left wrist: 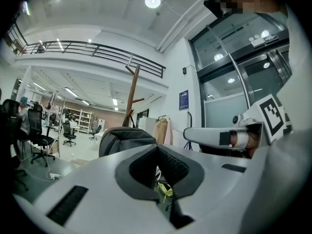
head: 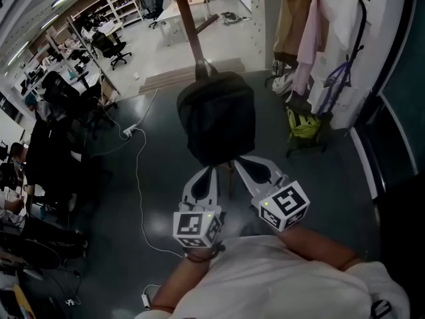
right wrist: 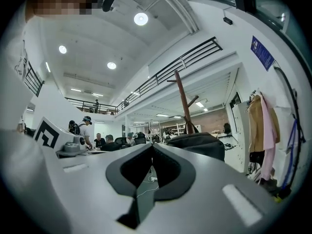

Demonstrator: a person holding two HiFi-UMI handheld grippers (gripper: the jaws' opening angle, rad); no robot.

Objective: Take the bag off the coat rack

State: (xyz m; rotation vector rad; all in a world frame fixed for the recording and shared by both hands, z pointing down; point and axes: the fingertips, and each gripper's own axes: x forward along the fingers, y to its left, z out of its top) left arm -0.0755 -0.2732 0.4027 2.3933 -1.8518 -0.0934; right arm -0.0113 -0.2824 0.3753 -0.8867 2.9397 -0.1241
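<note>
Head view: black bag (head: 216, 115) hung on the wooden coat rack (head: 188, 25), directly ahead of the left hand-held gripper (head: 210, 173) and the right hand-held gripper (head: 244, 161), which were held side by side with their tips at the bag's lower edge.

Left gripper view: jaws pressed together, nothing between them; bag just beyond, to the left.

Right gripper view: jaws pressed together, empty; bag ahead, to the right.

Left gripper (head: 207, 178) and right gripper (head: 249, 166) side by side, jaws together
</note>
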